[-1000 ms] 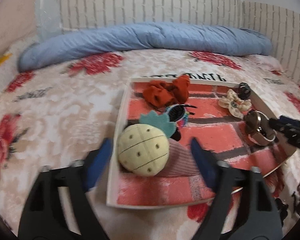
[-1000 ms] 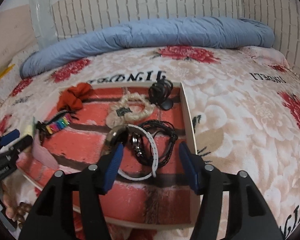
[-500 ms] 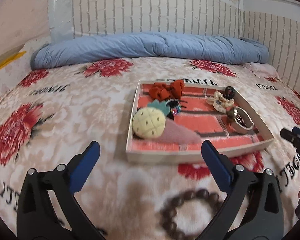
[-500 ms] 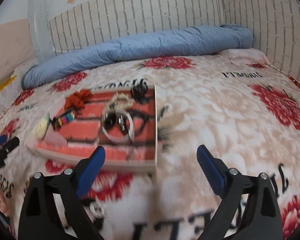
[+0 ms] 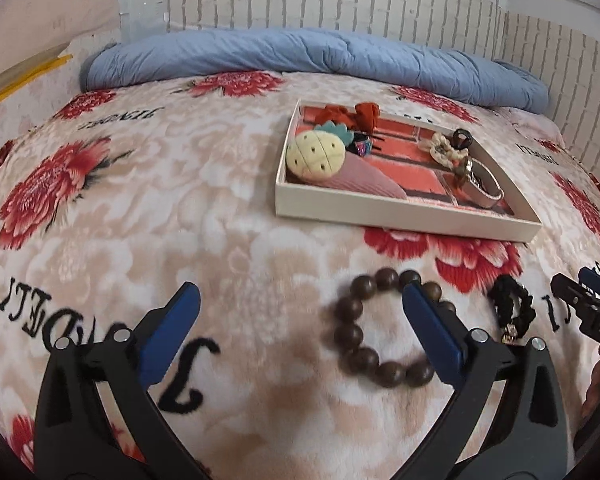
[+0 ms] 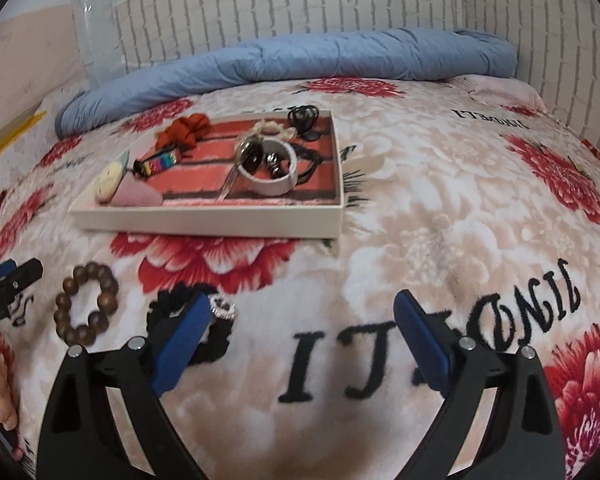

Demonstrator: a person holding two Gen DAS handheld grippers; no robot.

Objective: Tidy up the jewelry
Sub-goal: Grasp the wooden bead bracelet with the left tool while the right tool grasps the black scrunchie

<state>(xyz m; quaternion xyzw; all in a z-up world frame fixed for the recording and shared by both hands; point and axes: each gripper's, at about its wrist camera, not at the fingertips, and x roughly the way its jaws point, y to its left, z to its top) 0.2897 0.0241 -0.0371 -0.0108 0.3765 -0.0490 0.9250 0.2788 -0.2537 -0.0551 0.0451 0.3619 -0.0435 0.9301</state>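
A shallow cream tray [image 5: 400,216] [image 6: 204,224] with a red brick-pattern floor lies on the flowered blanket. It holds a pineapple plush [image 5: 315,155], a red scrunchie [image 6: 186,130], a white bangle [image 6: 270,184] and other small pieces. Nearer me on the blanket lie a brown bead bracelet [image 5: 376,324] [image 6: 86,306] and a black scrunchie [image 5: 514,308] [image 6: 210,344]. My left gripper [image 5: 296,304] is open and empty; its right finger overlaps the bracelet. My right gripper [image 6: 300,312] is open and empty; its left finger covers part of the black scrunchie.
A rolled blue duvet [image 5: 300,54] runs along the brick-pattern wall at the far side of the bed. The blanket [image 6: 460,220] spreads wide to the right of the tray. A hand [image 6: 0,396] shows at the left edge of the right wrist view.
Both grippers have pulled back from the tray toward the near side of the bed and their jaws stand wider. The bead bracelet and black scrunchie have come into view.
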